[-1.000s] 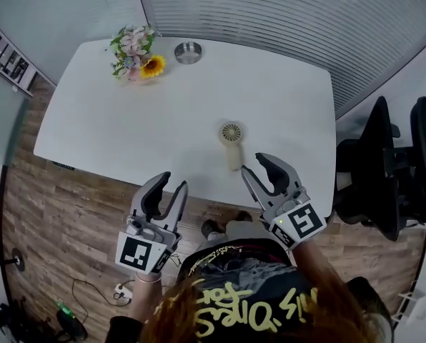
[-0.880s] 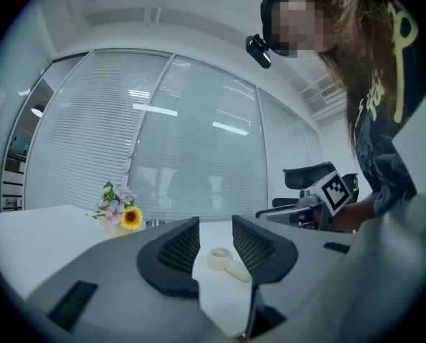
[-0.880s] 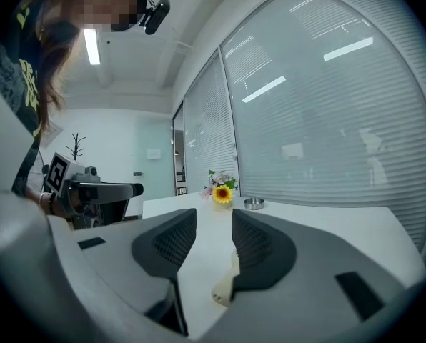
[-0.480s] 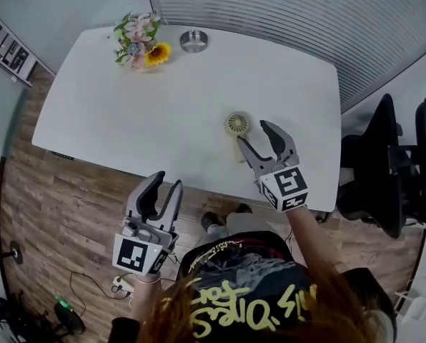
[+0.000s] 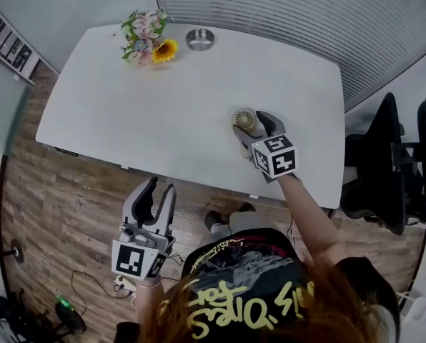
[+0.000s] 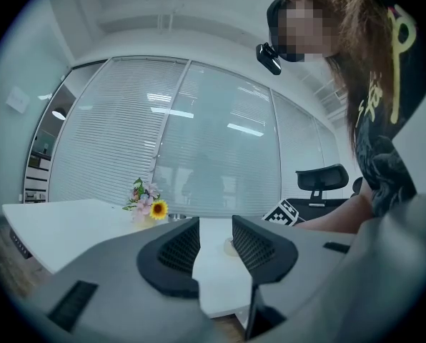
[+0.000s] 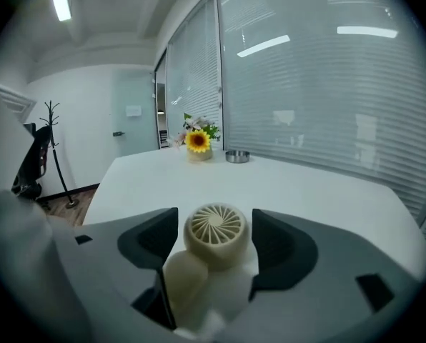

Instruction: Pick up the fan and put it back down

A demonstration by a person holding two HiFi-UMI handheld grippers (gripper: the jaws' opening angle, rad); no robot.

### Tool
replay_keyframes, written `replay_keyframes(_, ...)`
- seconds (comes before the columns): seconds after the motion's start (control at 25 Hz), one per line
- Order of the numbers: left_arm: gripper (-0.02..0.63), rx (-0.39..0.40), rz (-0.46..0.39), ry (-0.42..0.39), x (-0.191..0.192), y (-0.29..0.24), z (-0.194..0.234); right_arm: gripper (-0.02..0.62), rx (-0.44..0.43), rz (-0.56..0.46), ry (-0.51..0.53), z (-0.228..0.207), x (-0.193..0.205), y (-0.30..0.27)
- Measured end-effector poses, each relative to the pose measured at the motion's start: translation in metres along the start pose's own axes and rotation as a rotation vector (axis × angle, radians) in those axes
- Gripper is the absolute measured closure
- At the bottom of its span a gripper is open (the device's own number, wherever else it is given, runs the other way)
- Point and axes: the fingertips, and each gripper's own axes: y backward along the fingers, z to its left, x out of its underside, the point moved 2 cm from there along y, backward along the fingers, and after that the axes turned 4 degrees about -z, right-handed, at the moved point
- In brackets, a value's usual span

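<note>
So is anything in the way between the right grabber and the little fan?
No, nothing visible is. The fingers of the right gripper have just been opening, and the fan already sits between them on the table, not squeezed yet. The flowers and the metal dish stand far off at the table's other end.

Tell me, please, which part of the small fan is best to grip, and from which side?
Probably the handle, from the near table edge: the fan lies flat, its slim handle pointing here, round head wider. The right tongs, jaws just opening, straddle it without pressing.
</note>
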Motion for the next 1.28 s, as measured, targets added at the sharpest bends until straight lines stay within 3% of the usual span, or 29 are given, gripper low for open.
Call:
replay_keyframes(0.2,0.474,-0.007,0.017,-0.001,0.004,0.007,0.003,0.279,-0.007,0.068,-0.033,-0.004,0.012,-0.015)
replay_keyframes(0.64,0.48,0.001,-0.032,-0.009,-0.01,0.004,-0.001,0.279,-0.021,0.024,-0.05,-0.002,0.011,-0.02)
replay_keyframes(0.8,0.48,-0.002,-0.029,-0.045,-0.012,-0.002,-0.006,0.279,-0.027,-0.074,-0.003,-0.002,0.001,-0.006)
replay_keyframes(0.96,0.482,0.014,-0.005,-0.063,-0.007,-0.016,-0.017,0.279,-0.021,-0.173,-0.03,-0.01,-0.021,0.018)
replay_keyframes(1.12,0.482,0.059,-0.025,-0.037,-0.012,-0.04,-0.041,0.279,-0.033,-0.276,-0.041,-0.019,-0.046,0.057)
replay_keyframes(1.28,0.482,0.089,-0.01,-0.059,-0.012,-0.065,-0.061,0.281,-0.035,-0.343,0.023,-0.028,-0.062,0.095)
